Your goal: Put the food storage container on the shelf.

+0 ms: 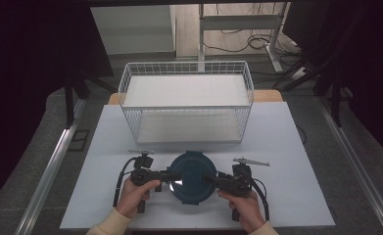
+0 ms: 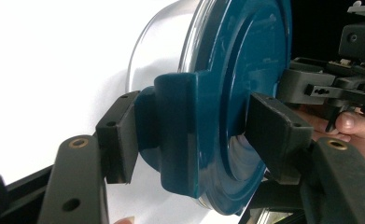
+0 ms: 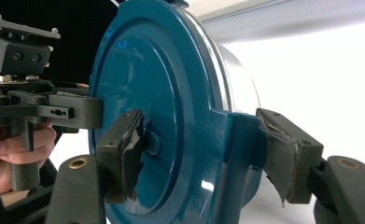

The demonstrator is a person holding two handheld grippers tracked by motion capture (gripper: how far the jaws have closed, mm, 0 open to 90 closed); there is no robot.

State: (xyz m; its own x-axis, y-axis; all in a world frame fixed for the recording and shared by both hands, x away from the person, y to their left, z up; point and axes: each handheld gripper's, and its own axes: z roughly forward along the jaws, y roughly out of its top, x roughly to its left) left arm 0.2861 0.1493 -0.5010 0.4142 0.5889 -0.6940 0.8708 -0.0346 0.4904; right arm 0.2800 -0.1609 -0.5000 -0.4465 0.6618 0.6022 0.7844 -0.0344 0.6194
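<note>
- The round container with the blue lid (image 1: 193, 177) sits on the white table (image 1: 297, 147), just in front of the wire basket (image 1: 186, 100) and about level with the basket's middle.
- Left gripper (image 1: 165, 176) comes in from the container's left side, right gripper (image 1: 209, 179) from its right; both are at the rim, so neither hand is nearer.
- In the left gripper view, the left gripper (image 2: 192, 133) has one jaw under the blue latch tab (image 2: 175, 126) and the other on the lid's top face: it looks pinched on that tab and the lid edge.
- In the right gripper view, the right gripper (image 3: 203, 154) mirrors it, jaws either side of the opposite latch tab (image 3: 236, 144), pads touching or very nearly so.
- The container is round, so no long axis; what matters is the line between the two tabs, running left to right, parallel to the basket's front wall.
- My read: the basket lies straight ahead of that line, so any lift goes up and forward, both hands together, keeping the lid level.
- The clear bowl (image 2: 164, 44) shows beneath the lid.
</note>
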